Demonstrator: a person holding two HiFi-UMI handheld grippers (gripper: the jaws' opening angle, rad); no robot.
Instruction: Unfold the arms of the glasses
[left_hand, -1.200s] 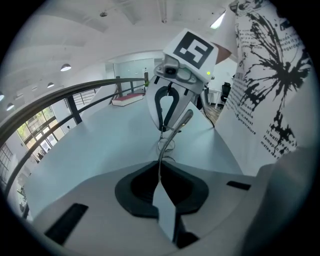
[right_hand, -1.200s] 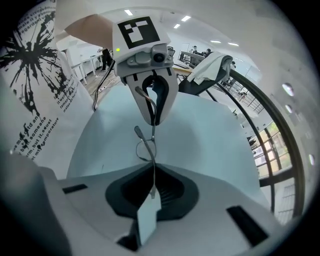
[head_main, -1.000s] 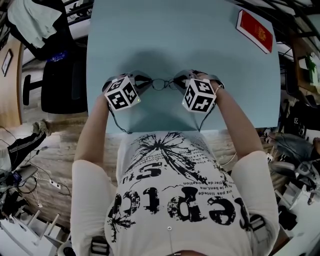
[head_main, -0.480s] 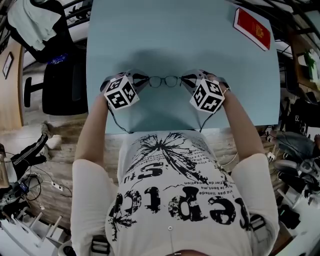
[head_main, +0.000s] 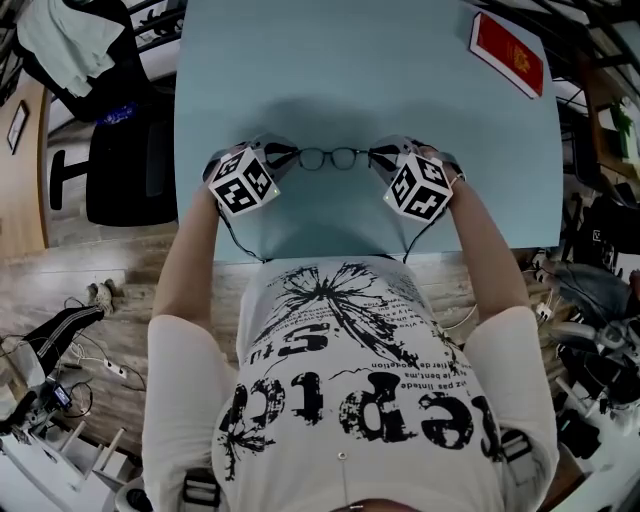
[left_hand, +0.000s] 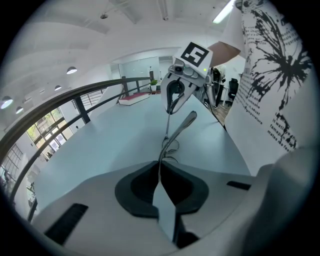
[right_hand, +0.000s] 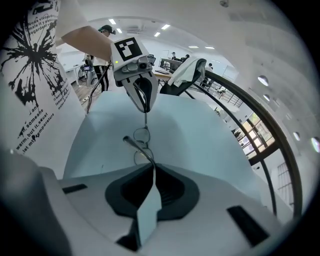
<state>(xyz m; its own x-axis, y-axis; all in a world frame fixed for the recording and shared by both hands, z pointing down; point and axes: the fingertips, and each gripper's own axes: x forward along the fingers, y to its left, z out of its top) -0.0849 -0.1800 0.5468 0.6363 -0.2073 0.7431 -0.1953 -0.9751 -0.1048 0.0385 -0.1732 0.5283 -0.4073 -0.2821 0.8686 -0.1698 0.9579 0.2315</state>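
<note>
Thin dark wire-rimmed glasses (head_main: 329, 158) hang stretched between my two grippers over the pale blue table (head_main: 360, 80). My left gripper (head_main: 287, 157) is shut on the glasses' left end, and my right gripper (head_main: 376, 156) is shut on the right end. In the left gripper view the closed jaws (left_hand: 160, 169) pinch the wire, and one arm of the glasses (left_hand: 183, 125) juts out to the right with its thick tip free. In the right gripper view the jaws (right_hand: 151, 168) pinch the frame; the lenses (right_hand: 141, 135) lie just beyond, with an arm (right_hand: 135, 146) slanting off to the left.
A red book (head_main: 508, 56) lies at the table's far right corner. A black office chair (head_main: 125, 160) stands left of the table. The table's near edge (head_main: 330, 255) runs close to the person's torso. Cables and clutter lie on the floor at both sides.
My right gripper has moved out to the right and rolled a little. The glasses' front now stretches straight between the two grippers. The left gripper has barely moved.
</note>
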